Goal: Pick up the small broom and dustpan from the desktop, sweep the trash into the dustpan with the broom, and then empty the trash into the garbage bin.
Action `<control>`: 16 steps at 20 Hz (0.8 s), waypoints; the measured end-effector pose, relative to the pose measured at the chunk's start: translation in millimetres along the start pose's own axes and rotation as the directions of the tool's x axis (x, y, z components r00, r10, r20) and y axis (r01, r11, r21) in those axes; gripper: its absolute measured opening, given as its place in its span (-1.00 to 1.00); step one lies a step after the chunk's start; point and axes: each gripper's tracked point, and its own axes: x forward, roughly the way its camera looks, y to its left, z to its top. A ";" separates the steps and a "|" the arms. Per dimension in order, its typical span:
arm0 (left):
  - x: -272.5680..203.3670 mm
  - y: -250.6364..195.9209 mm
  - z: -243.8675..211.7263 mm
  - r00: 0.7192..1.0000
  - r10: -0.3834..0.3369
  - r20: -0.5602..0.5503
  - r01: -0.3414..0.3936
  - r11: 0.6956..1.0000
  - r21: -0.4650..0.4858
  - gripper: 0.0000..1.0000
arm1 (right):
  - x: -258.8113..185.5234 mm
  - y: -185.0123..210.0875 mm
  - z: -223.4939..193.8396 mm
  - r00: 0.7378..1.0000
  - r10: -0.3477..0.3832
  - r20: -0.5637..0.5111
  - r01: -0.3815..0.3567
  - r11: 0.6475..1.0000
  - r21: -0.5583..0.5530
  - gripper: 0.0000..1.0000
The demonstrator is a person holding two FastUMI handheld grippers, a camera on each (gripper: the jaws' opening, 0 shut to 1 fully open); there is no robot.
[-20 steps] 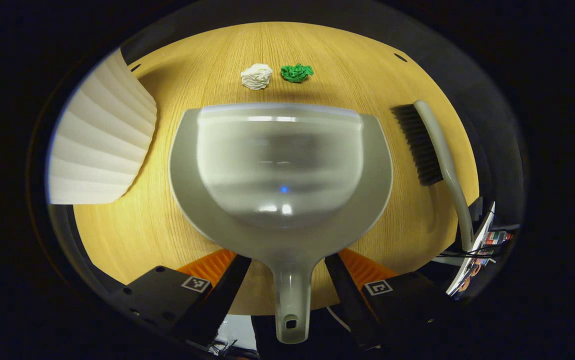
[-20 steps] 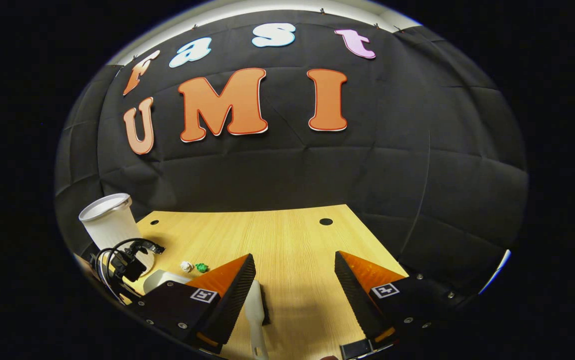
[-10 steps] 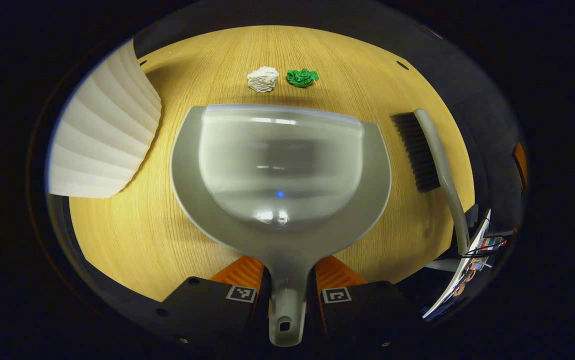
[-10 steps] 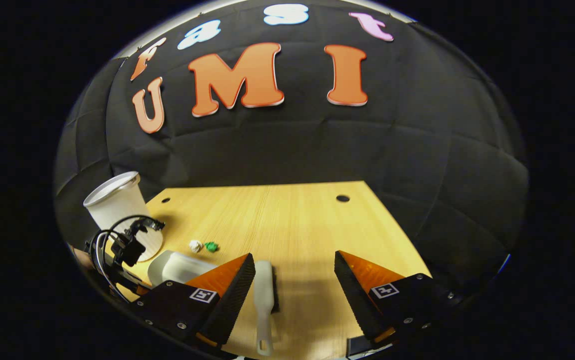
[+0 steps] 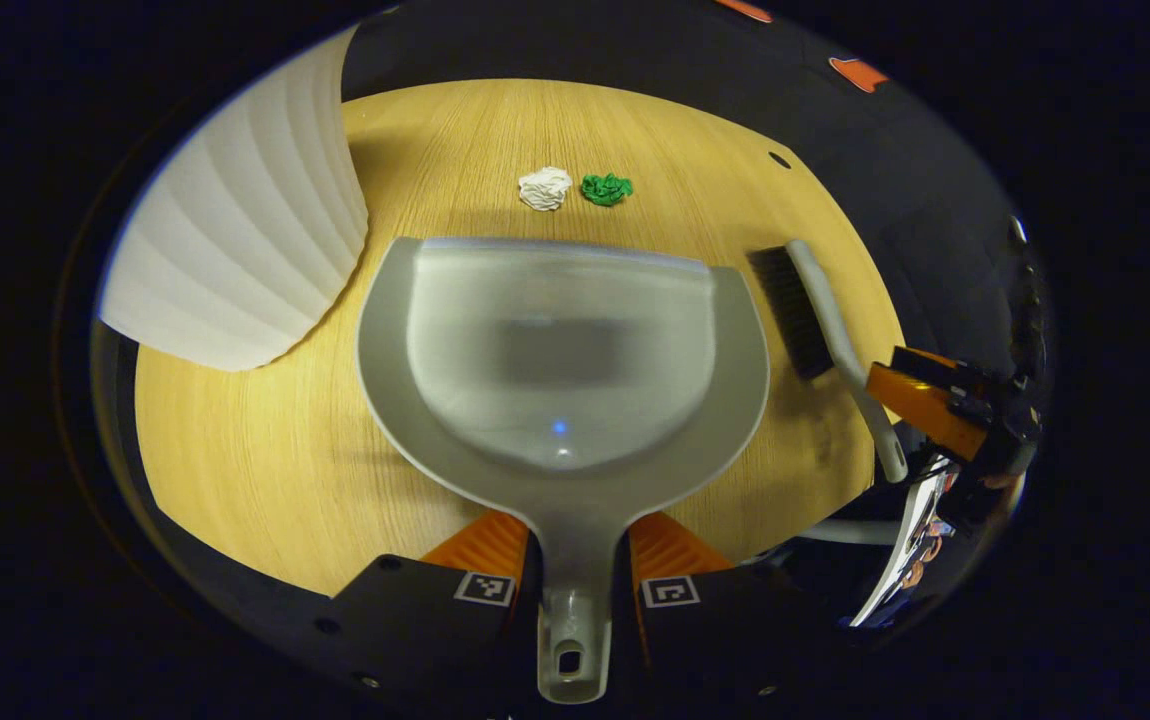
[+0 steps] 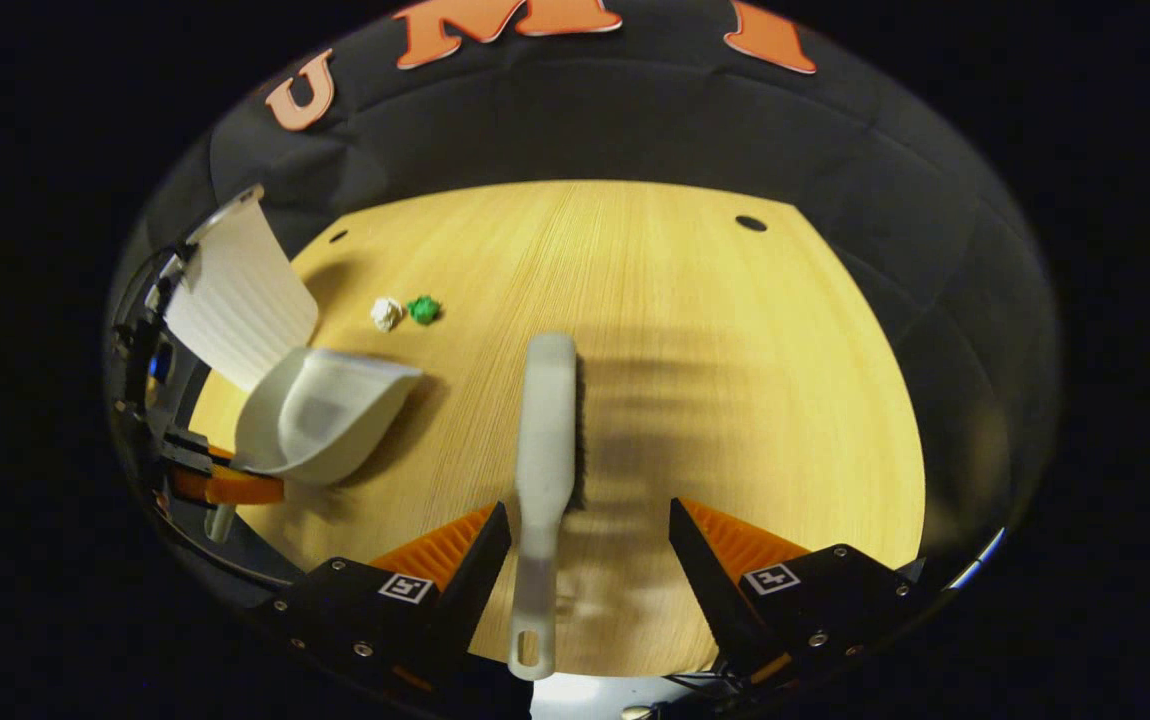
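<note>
Left gripper (image 5: 575, 560) clamps the smooth grey plastic dustpan (image 5: 560, 350) handle, as 0.5 s ago. Right gripper (image 6: 590, 560), jaws wide, now straddles the bristled broom (image 6: 547, 430) handle right of the dustpan; 2 crumpled paper balls (image 5: 575, 188) lie beyond its lip.

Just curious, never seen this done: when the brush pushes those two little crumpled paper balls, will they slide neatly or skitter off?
The white paper ball and green paper ball look loosely crumpled, so probably very light. On the smooth wooden desktop they would likely tumble or skitter rather than slide, perhaps apart.
</note>
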 end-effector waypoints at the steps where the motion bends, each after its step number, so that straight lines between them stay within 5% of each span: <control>1: -3.3 3.3 4.4 1.000 0.003 0.009 -0.003 1.000 0.021 -0.36 | 2.4 1.8 -2.8 0.999 0.011 -0.037 -0.011 1.000 0.000 0.93; 12: -28.2 17.2 -8.2 1.000 -0.008 0.028 0.006 0.997 0.078 -0.36 | 35.4 15.0 -36.7 0.975 -0.018 -0.220 0.010 0.999 -0.042 0.93; 16: -40.6 25.3 -7.6 1.000 -0.014 0.028 0.012 0.998 0.065 -0.36 | 41.9 14.0 -42.0 0.961 -0.033 -0.274 0.018 0.998 -0.057 0.60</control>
